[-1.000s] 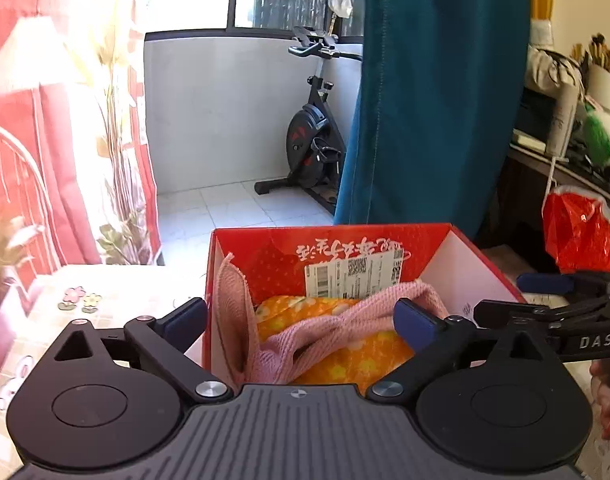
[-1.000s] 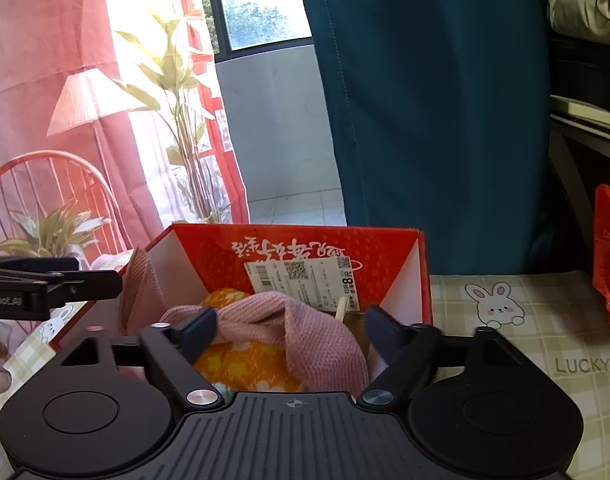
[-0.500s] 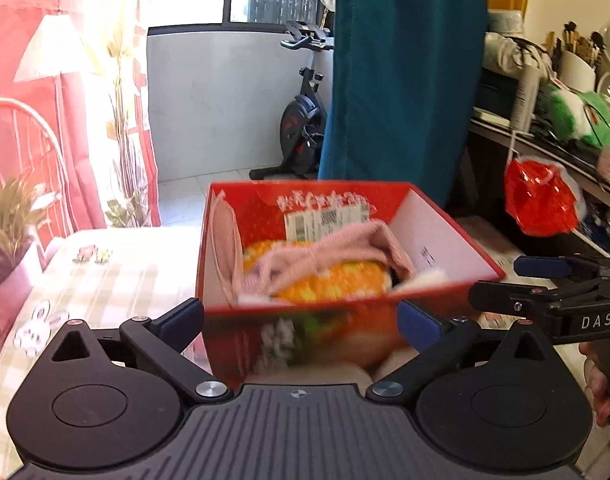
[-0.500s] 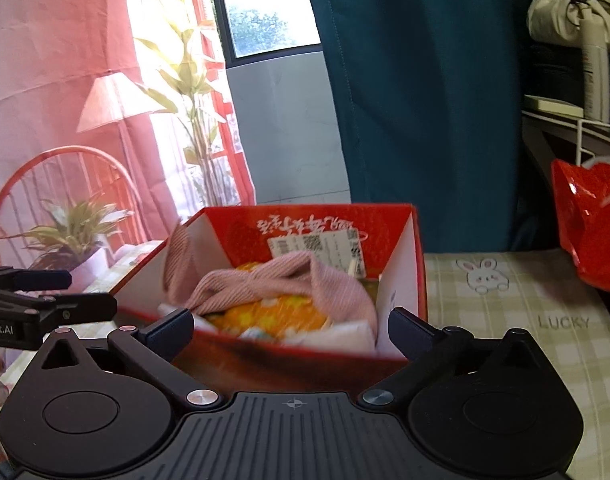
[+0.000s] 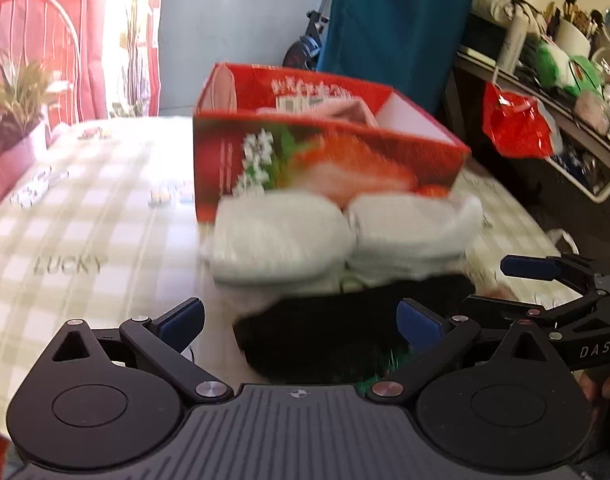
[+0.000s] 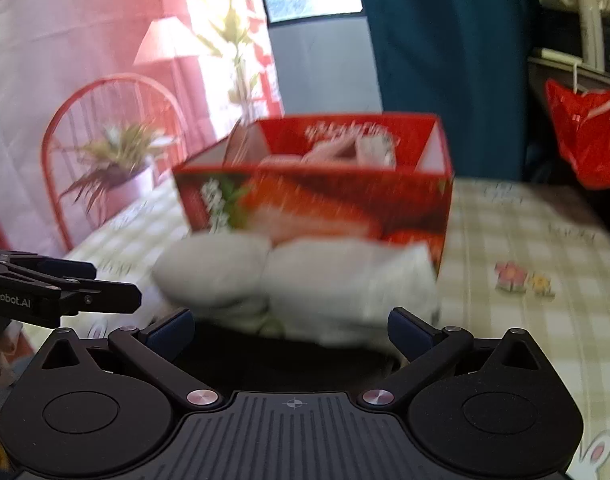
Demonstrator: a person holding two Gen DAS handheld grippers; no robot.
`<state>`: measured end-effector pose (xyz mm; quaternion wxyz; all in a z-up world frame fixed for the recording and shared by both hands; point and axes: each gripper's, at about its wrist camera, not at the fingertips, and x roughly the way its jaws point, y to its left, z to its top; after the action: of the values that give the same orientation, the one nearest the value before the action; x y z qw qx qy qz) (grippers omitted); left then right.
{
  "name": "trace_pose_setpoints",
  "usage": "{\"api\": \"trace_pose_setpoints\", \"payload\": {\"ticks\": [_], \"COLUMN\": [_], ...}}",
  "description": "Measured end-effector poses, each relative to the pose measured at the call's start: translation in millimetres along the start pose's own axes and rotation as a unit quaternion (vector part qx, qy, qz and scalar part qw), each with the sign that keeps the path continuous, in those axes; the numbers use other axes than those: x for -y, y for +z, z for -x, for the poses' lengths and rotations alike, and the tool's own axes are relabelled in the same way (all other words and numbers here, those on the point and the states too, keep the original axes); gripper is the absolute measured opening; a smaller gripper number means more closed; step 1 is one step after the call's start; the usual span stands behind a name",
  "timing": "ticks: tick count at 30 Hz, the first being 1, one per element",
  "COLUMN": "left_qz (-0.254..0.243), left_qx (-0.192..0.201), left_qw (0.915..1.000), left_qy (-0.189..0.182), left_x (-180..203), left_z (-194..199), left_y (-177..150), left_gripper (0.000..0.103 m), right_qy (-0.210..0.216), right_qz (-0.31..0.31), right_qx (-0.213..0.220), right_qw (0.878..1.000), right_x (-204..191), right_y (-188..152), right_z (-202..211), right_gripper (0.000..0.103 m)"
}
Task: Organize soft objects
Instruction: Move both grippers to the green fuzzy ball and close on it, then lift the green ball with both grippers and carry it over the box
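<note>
Both hand-held grippers have drawn back from the red box [image 5: 329,148]; white bundles [image 5: 281,236] and a black cloth [image 5: 325,332] now show.

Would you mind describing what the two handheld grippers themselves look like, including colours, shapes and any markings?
Both the left gripper and the right gripper are matte black, with a ribbed grey plate, two round discs, silver pivot screws and angled linkages ending in blue pads. Seen side-on, the right one bears white "DAS" lettering, the left one "Robot.AI". No cables or sleeves show.
</note>
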<state>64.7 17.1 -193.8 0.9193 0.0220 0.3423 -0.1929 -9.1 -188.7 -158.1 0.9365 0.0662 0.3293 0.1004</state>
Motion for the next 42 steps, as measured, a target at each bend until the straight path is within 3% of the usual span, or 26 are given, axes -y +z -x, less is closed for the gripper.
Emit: {"api": "trace_pose_setpoints", "payload": {"ticks": [10, 17, 21, 29, 42], "left_qz": [-0.004, 0.013, 0.006, 0.013, 0.006], "left_qx": [-0.021, -0.045, -0.048, -0.060, -0.063], "left_qw": [0.9993, 0.9961, 0.9941, 0.9914, 0.9819], "left_qy": [-0.031, -0.075, -0.097, -0.116, -0.178], "left_x": [6, 3, 8, 9, 21], "left_z": [-5, -17, -20, -35, -53], "left_y": [-23, -30, -31, -30, -24], "left_gripper": [0.099, 0.069, 0.067, 0.053, 0.048], "right_qy": [0.039, 0.082, 0.104, 0.098, 0.092], "right_qz": [0.053, 0.065, 0.060, 0.074, 0.068], "right_qx": [-0.052, -0.094, -0.115, -0.099, -0.113], "right_qw": [0.996, 0.990, 0.986, 0.988, 0.987], "right_x": [-25, -30, -32, -35, -37], "right_y": [-29, -35, -38, -36, -39], "right_z": [6, -4, -14, -25, -22], "right_gripper": [0.087, 0.052, 0.043, 0.042, 0.049]}}
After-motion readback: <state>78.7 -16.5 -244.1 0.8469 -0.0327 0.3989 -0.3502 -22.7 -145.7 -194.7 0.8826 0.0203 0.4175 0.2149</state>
